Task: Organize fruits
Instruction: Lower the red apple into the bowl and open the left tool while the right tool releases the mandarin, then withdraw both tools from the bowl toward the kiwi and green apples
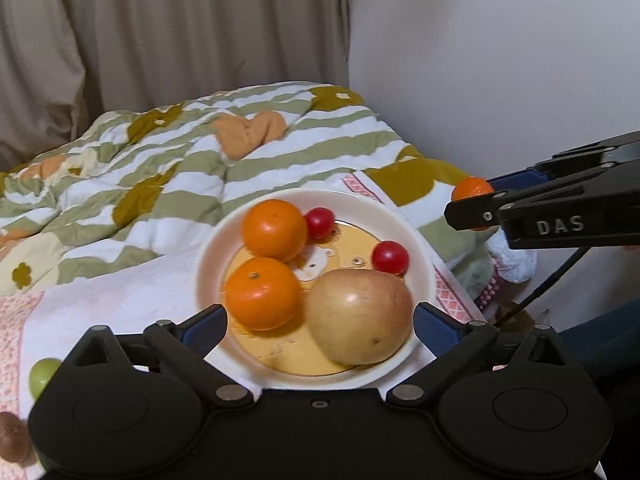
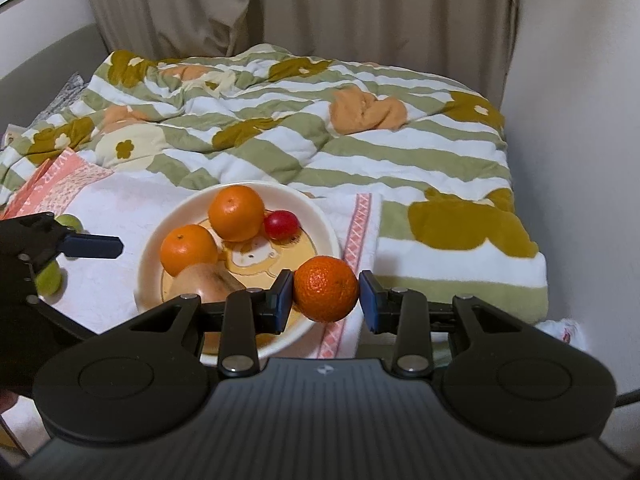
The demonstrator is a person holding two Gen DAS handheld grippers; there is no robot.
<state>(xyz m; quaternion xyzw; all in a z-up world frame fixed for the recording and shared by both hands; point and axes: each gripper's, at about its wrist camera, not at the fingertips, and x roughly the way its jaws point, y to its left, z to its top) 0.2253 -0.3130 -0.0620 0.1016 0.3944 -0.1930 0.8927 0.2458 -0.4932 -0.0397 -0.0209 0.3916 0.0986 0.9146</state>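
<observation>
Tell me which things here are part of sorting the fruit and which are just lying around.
Part of the job: plate, two oranges on plate, apple, cherry tomatoes, orange in right gripper, green fruits.
Lying about: striped blanket, curtain, towel.

Pear [image 2: 204, 282] half hidden behind right gripper [image 2: 326, 296]; green fruit [image 1: 42, 376] behind left gripper [image 1: 320, 320].
</observation>
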